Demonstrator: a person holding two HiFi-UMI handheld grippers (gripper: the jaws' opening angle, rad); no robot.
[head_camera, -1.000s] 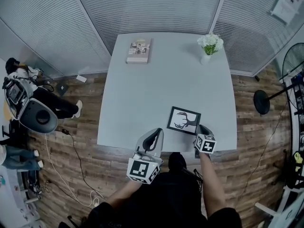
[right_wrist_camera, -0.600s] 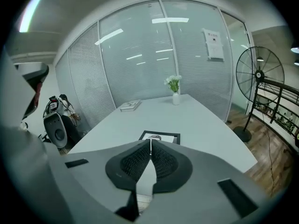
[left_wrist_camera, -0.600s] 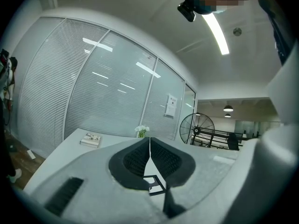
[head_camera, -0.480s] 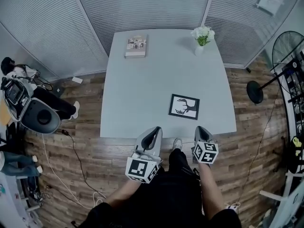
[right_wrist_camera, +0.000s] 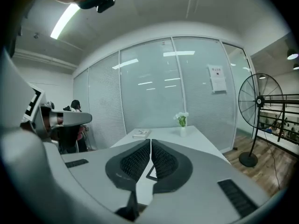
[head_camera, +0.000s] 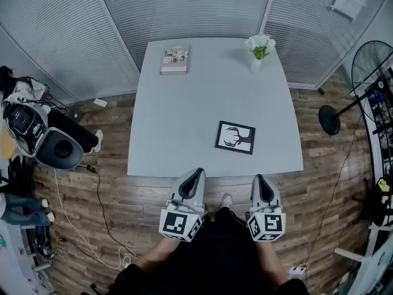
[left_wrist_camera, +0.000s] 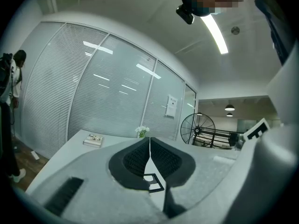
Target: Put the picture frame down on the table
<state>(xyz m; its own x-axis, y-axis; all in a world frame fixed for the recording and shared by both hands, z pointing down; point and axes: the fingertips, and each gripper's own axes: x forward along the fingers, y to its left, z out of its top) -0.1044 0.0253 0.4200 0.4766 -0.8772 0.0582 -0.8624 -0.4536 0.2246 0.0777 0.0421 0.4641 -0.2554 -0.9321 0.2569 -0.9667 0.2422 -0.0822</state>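
The picture frame (head_camera: 235, 137) lies flat on the table (head_camera: 184, 103), ahead of my right gripper (head_camera: 260, 179) and a little to its left — the putting-down looks done. My left gripper (head_camera: 197, 173) and the right both have jaws pressed together on nothing, short of the table's near edge. Next, I judge, nothing more is needed.
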